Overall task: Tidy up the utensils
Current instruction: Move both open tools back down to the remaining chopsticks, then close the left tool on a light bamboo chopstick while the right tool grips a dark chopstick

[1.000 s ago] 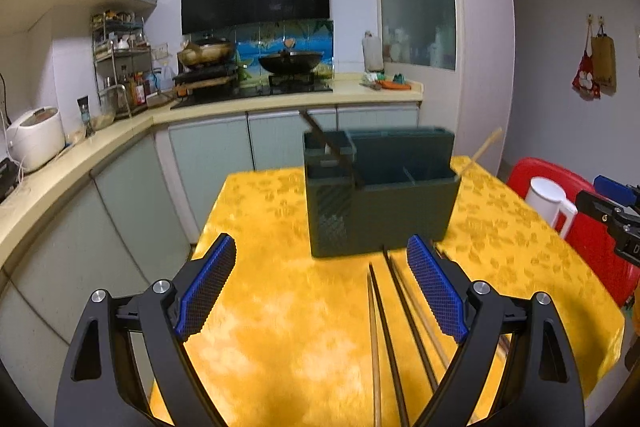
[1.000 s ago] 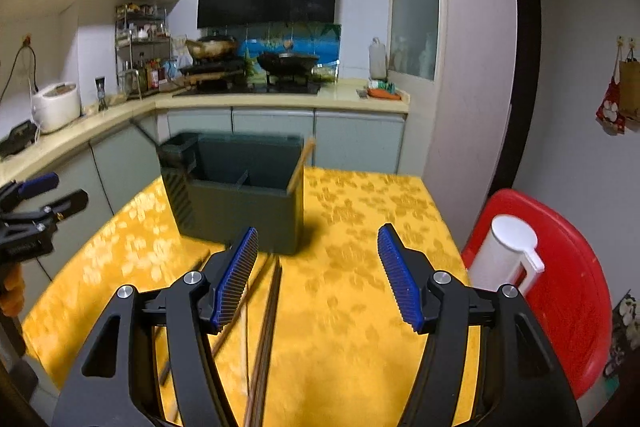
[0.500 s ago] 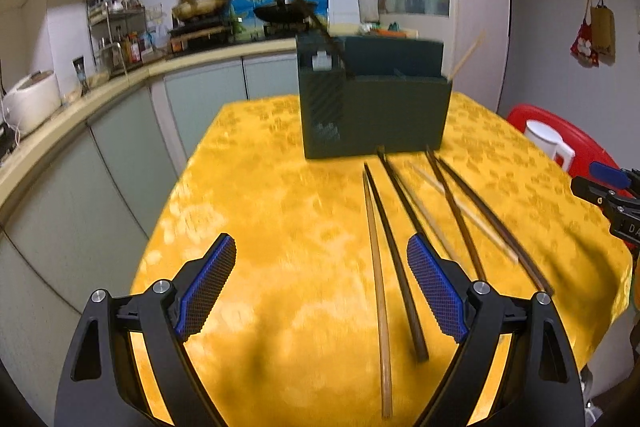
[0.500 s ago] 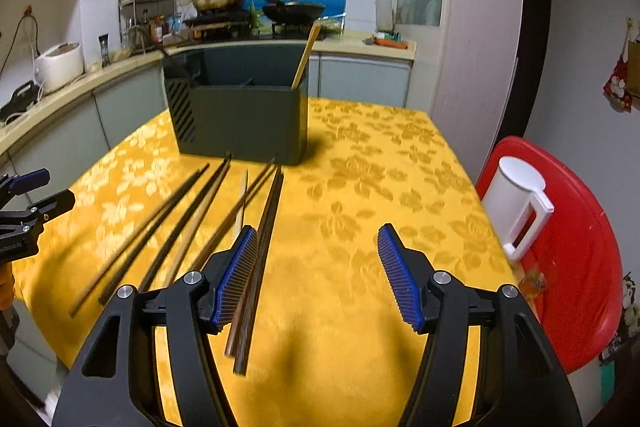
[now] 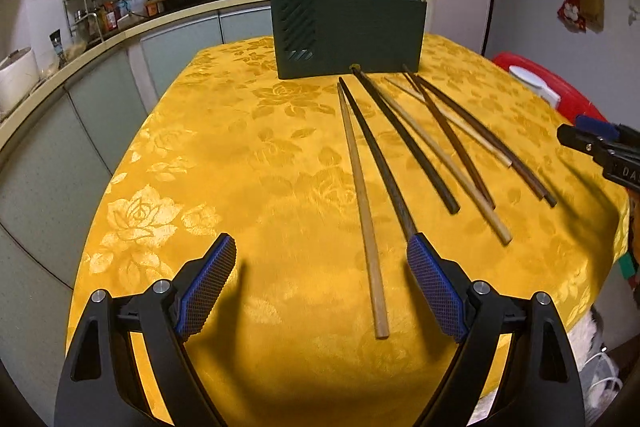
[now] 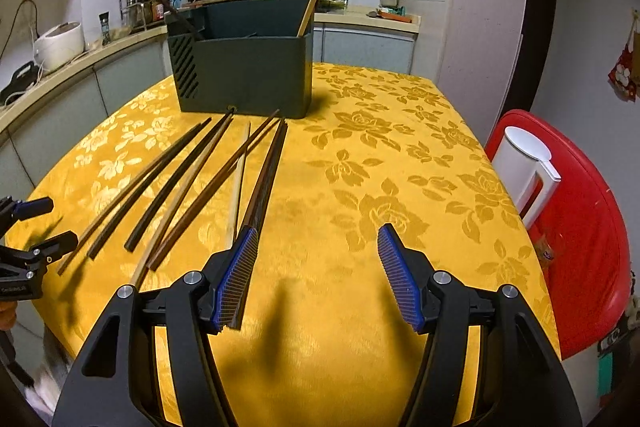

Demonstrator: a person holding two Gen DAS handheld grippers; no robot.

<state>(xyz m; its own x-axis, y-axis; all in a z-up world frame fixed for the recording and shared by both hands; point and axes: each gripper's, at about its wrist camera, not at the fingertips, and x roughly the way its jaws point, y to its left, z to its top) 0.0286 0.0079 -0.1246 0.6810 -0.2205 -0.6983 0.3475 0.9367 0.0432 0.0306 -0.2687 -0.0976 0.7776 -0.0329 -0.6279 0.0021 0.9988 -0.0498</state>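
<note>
Left wrist view: table (image 5: 240, 163) is lying under a yellow rose-patterned cloth, filling most of the frame.
Chair (image 6: 580, 227): is standing at the table's right edge, red, with a white jug (image 6: 524, 175) sitting on it.
Holder (image 5: 348, 27): is standing at the far middle of the table, dark green, with one dark chopstick and one pale chopstick leaning inside.
Chopsticks (image 5: 416, 147): are lying loose on the cloth just near of the holder, fanning toward the near right; some are dark, some pale.
Left gripper (image 5: 320, 267): is hovering over the near edge, jaws spread wide, gripping nothing; a pale chopstick is lying between them untouched.
Right gripper (image 6: 316, 263): is hovering with jaws parted, empty, its left finger over the rightmost dark chopsticks.
</note>
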